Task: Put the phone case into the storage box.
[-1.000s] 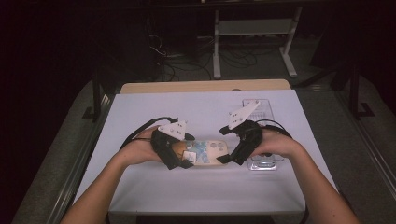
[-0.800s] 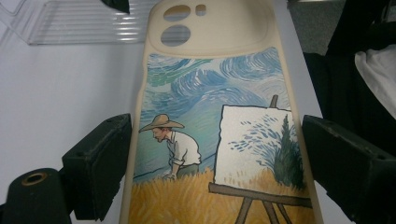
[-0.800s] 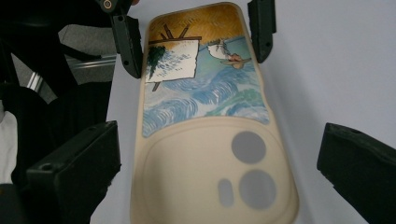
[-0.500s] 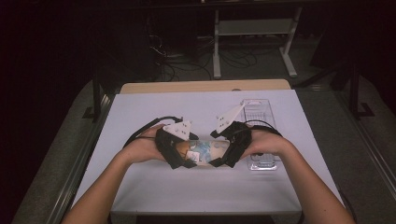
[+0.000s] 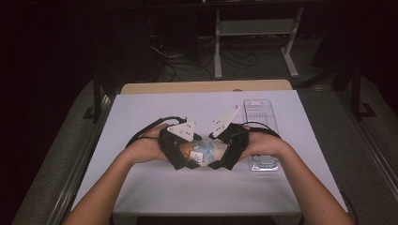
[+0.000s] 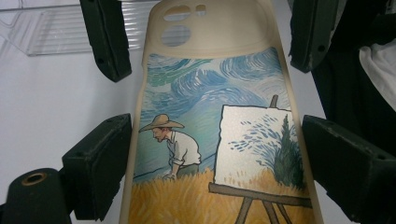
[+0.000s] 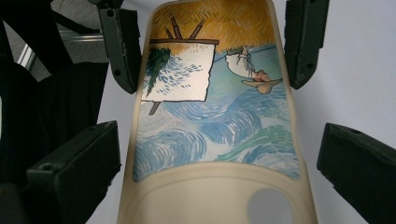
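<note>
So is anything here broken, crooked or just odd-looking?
Nothing looks damaged or spilled. The painted phone case lies flat on the white table, straddled from opposite ends by the left gripper and the right gripper, jaws open on either side of it. The clear plastic tray sits straight by the right hand.

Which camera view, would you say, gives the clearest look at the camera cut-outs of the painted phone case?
The left gripper view: the cream-rimmed painted phone case shows its cut-outs together at the top. The right gripper view catches the case with one round opening at the bottom edge. In the high view the case is small, with its ends covered by the grippers.
</note>
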A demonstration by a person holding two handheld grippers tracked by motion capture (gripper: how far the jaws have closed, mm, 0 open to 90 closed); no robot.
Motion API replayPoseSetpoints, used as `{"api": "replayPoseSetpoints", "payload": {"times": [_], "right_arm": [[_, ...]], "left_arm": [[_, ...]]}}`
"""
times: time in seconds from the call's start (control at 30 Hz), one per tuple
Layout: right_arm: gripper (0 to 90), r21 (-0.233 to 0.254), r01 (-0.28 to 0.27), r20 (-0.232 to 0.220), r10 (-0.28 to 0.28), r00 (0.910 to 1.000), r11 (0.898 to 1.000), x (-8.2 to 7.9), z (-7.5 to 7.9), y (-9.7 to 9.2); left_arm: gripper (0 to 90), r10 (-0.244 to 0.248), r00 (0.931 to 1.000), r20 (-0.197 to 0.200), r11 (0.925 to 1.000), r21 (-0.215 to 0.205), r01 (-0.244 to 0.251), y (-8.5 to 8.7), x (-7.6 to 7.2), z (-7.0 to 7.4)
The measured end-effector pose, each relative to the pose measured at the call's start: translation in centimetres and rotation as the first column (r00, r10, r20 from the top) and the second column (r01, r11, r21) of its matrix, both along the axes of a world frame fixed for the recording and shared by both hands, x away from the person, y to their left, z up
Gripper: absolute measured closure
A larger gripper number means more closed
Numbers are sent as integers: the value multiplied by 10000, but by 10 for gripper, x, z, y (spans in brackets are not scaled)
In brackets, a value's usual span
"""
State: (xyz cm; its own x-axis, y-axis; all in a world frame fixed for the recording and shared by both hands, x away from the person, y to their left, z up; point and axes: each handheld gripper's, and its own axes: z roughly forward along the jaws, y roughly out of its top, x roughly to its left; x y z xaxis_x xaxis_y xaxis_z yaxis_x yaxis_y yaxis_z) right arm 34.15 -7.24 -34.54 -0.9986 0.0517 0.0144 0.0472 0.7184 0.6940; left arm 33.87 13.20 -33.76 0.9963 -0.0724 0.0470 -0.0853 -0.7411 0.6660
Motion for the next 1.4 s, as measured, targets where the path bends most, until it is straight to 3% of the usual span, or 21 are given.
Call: {"api": "replayPoseSetpoints", "payload": {"times": [0.23, 0.37, 0.77, 1.0, 1.2, 1.3, 1.4], "right_arm": [[0, -368, -123, 118, 127, 9998, 9992, -2, -3, 3], [61, -375, -138, 194, 145, 9997, 9992, -2, -1, 3], [81, -478, -129, -92, 125, 9999, 9988, 0, -2, 5], [93, -408, -166, 183, 173, 9997, 9990, 0, -1, 5], [96, -394, -196, 113, 201, 9997, 9990, 1, -2, 4], [99, -313, -81, 81, 84, 9999, 9995, 2, -3, 4], [99, -255, -44, 88, 46, 10000, 9997, 2, -4, 3]], "left_arm": [[109, 95, 10000, -5, 9999, -70, -95, 0, 0, 4], [109, 45, 10000, 14, 10000, -79, -44, -1, 0, 4], [109, 52, 10000, 48, 9999, -122, -51, -2, 0, 5], [107, 218, 9998, 11, 9997, -117, -218, -2, 0, 5], [103, 253, 9997, 35, 9996, -103, -252, -2, -1, 4], [22, 518, 9986, -126, 9985, -169, -520, -2, 1, 4], [7, 638, 9978, -187, 9976, -272, -643, -2, 1, 4]]}}
